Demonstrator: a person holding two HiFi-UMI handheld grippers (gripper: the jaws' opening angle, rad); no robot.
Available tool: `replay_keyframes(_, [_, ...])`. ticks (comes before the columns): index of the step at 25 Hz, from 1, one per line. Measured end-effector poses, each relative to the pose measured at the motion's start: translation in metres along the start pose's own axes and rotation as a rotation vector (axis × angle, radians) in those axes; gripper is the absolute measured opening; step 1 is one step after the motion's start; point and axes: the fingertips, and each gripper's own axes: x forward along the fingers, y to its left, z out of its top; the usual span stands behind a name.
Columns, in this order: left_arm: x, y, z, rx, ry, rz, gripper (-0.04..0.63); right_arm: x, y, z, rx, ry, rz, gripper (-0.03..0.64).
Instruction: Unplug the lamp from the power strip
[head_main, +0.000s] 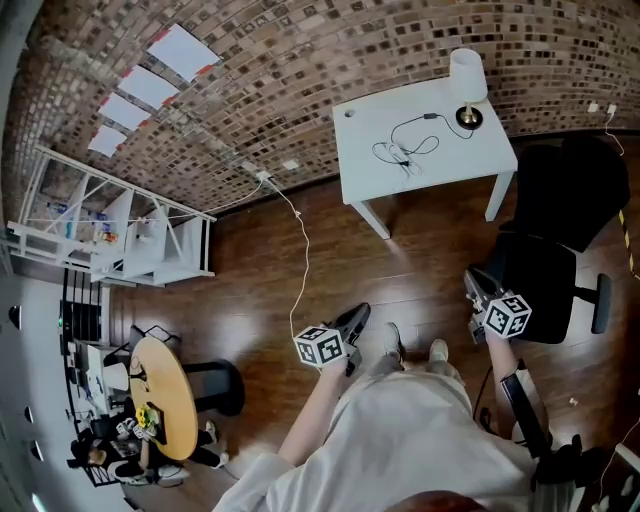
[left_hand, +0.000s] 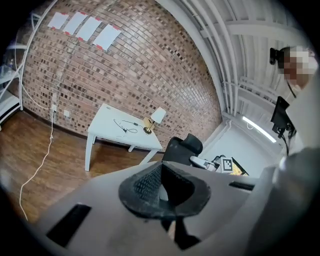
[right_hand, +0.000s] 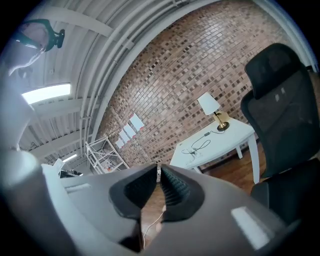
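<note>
Well, from where I sit the brick wall (head_main: 330, 60) fills the top of the head view and the dark wooden floor (head_main: 250, 290) spreads out below it. Against the wall stands the white table (head_main: 370, 160), with a black office chair (head_main: 565, 200) just to its right. Off at the left I see a white shelving frame (head_main: 130, 225), and lower down a round wooden table (head_main: 170, 400) with clutter around it. A thin white cable (head_main: 303, 250) trails from the wall across the floor towards me.

Both tongs are held low in front of the body, well apart from the table and aimed roughly its way. The left gripper (head_main: 358, 316) is clenched, its pads meeting at the tips with nothing between them. The right gripper (head_main: 476, 283), next to the chair's seat, is drawn in to a thin slit and also empty.

On the table's far right corner the lamp (head_main: 467, 80) stands upright, white shade over a brass base. Its dark cord (head_main: 415, 125) runs from the base to loose loops near the table's middle, where the small white power strip (head_main: 401, 156) lies. I cannot tell at this size whether the plug is seated in it.
</note>
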Motion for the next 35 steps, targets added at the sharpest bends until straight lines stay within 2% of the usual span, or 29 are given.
replay_keyframes(4, [-0.011,0.01,-0.008,-0.032,-0.032,0.008,0.005,0.002,0.009,-0.001,-0.003,0.0,0.005,0.0])
replay_keyframes(11, [-0.014,0.008,0.003,-0.026,-0.07,-0.052,0.005,0.019,0.056,0.01,-0.098,0.028,0.015,0.0])
replay_keyframes(14, [-0.026,0.013,0.019,0.011,-0.072,-0.066,0.005,0.032,0.077,0.014,-0.195,0.072,-0.02,0.0])
replay_keyframes(17, [-0.045,0.02,0.027,0.007,-0.056,-0.095,0.005,0.041,0.099,0.012,-0.317,0.134,-0.087,0.0])
replay_keyframes(19, [-0.057,0.03,0.025,0.007,-0.046,-0.103,0.005,0.049,0.111,0.005,-0.356,0.162,-0.116,0.001])
replay_keyframes(26, [-0.068,0.076,0.036,-0.004,-0.071,-0.087,0.005,0.084,0.114,-0.008,-0.396,0.194,-0.16,0.002])
replay_keyframes(35, [-0.061,0.082,0.021,0.016,-0.006,-0.133,0.005,0.081,0.128,-0.039,-0.481,0.244,-0.187,0.006])
